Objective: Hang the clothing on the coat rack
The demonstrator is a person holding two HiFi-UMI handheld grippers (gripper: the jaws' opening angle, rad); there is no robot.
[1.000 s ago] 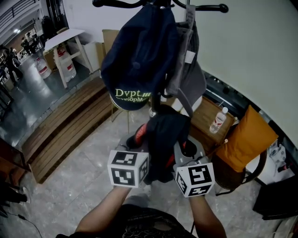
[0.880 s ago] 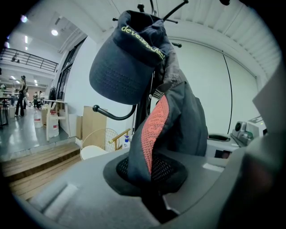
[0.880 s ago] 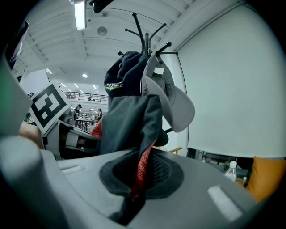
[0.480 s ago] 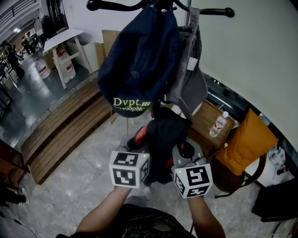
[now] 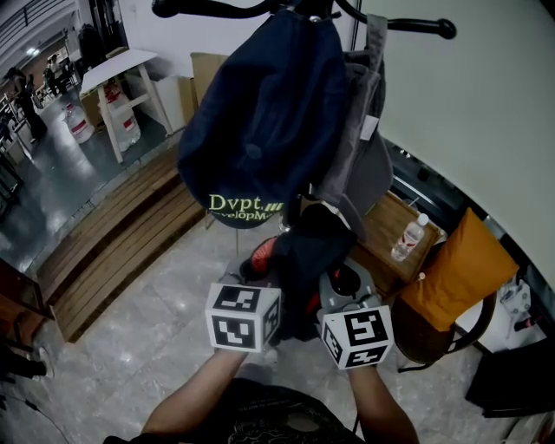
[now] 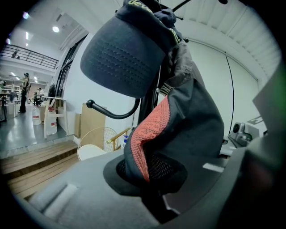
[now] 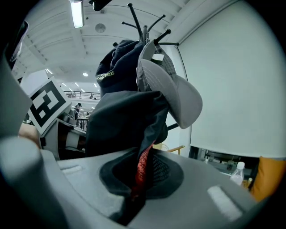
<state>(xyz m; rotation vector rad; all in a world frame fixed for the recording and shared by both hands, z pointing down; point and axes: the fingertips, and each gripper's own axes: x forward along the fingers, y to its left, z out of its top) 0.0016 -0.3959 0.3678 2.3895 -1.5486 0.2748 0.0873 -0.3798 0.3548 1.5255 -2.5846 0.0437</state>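
Both my claws are clamped on the dark garment [image 5: 303, 251]. My left claw [image 6: 149, 179] pinches a fold that shows red mesh lining. My right claw [image 7: 136, 183] bites another fold, with a red strip running down into its closed jaws. The garment bunches between and just above the two claws, which sit side by side (marker cubes toward me). Overhead stands the coat rack [image 5: 408, 25]. A navy cap [image 5: 260, 113] with pale lettering hangs from it above my left claw, and a grey cap [image 5: 368, 152] hangs beside it above my right. The garment's top lies just under the caps; whether it touches them I cannot tell.
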